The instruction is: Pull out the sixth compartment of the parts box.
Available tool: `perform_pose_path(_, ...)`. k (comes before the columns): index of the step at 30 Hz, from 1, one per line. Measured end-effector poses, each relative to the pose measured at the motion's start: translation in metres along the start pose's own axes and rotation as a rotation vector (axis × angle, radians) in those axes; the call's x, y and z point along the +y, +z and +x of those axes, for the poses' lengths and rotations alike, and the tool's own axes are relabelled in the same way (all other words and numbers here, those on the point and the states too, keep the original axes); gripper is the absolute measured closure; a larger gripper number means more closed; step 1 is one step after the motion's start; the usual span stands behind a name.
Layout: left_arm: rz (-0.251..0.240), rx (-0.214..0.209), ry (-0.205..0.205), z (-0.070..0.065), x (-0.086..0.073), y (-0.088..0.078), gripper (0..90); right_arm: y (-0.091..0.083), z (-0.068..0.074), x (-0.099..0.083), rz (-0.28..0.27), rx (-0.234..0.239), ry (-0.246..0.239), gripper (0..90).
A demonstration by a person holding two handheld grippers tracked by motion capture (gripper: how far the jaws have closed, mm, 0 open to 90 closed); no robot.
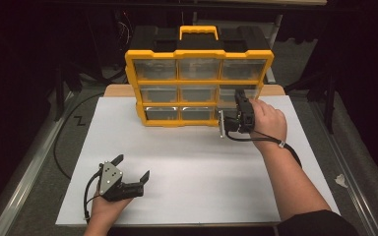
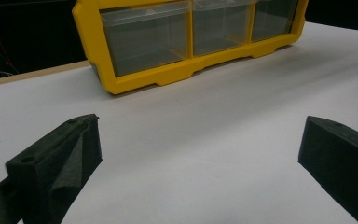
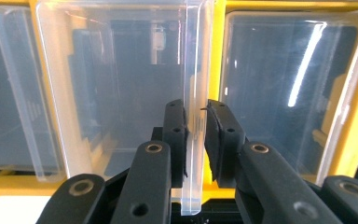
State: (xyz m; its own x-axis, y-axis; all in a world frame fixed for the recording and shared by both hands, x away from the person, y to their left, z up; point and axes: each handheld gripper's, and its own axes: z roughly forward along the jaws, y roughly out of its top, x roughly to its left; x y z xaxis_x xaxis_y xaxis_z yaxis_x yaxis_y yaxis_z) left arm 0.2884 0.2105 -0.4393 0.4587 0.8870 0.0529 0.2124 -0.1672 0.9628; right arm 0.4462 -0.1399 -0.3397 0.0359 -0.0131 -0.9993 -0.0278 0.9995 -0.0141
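Right gripper (image 3: 196, 135) clamped on the thin front lip of a clear hard-plastic drawer (image 3: 121, 93), at 3 o'clock in the yellow-framed nine-drawer organiser with black top (image 1: 199, 54). Left gripper (image 1: 133, 167) spread wide, holding nothing, at 7 o'clock over the smooth white tabletop (image 1: 187, 162), well apart.

Behind the right tool (image 1: 237, 109), bottom right drawer (image 1: 236, 96) of the yellow cabinet (image 1: 199, 55) partly covered in the high view. Beyond the left tool (image 2: 198, 149), cabinet cut off by the top edge. Either side of the right tool's pinched drawer lip (image 3: 193, 70), drawer contents too blurred to tell.
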Motion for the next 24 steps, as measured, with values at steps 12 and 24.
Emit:
perform_pose_path(12,0.01,0.0,0.009,0.0,0.0,0.001,0.2,-0.029,0.002,-0.004,-0.027,0.001,0.001,80.7)
perform_pose_path(24,0.013,-0.001,0.014,0.001,-0.001,0.0,0.3,-0.047,0.0,-0.006,-0.047,0.001,-0.009,80.7)
